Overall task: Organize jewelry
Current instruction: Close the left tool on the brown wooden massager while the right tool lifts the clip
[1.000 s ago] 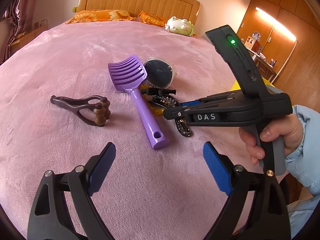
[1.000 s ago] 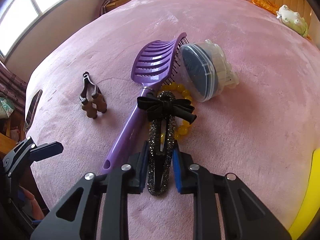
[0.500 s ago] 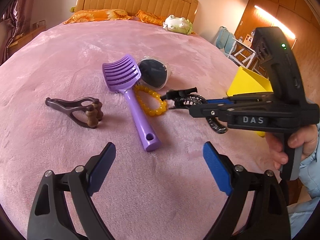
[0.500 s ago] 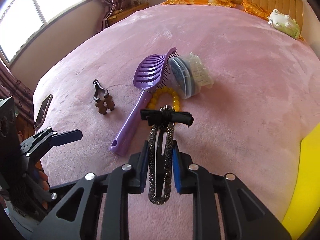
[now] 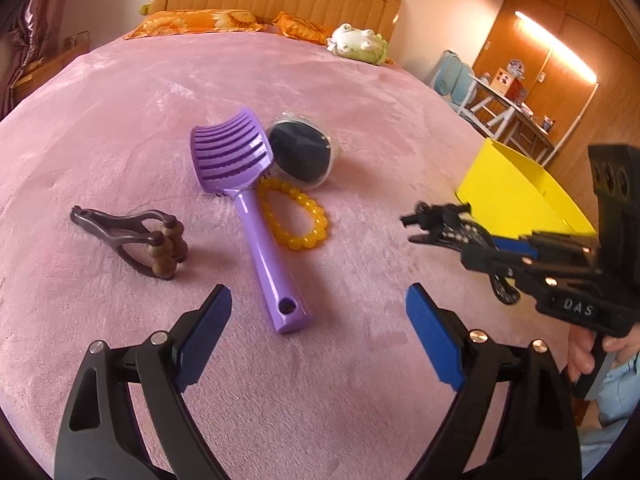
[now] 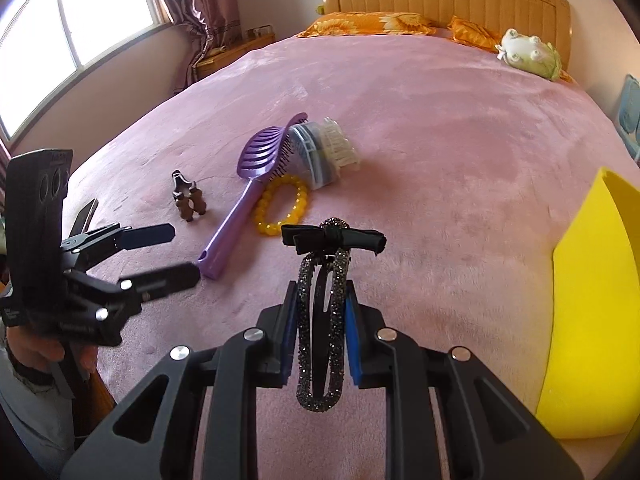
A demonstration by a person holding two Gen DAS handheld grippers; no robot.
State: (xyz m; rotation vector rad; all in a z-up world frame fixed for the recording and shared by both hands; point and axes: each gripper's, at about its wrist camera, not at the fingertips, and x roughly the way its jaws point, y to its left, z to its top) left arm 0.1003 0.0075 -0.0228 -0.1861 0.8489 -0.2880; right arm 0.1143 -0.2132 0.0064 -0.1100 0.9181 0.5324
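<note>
My right gripper (image 6: 320,316) is shut on a sparkly black hair clip with a black bow (image 6: 326,280) and holds it in the air above the pink bedspread. From the left wrist view the same hair clip (image 5: 448,224) hangs in the right gripper (image 5: 480,248) beside the yellow box (image 5: 516,192). A yellow bead bracelet (image 5: 298,216) lies on the bed next to the purple hairbrush (image 5: 248,196). My left gripper (image 5: 320,328) hovers open over the brush handle with nothing between its fingers; it also appears at the left of the right wrist view as the left gripper (image 6: 164,252).
A round blue brush in a clear case (image 5: 304,152) leans against the purple brush head. A brown wooden roller massager (image 5: 136,236) lies to the left. The yellow box (image 6: 592,320) stands at the right. Pillows and a plush toy (image 5: 356,44) sit at the headboard.
My right gripper lifted the hair clip off the bracelet and carried it right toward the yellow box. The bracelet now lies uncovered. My left gripper shifted slightly.
</note>
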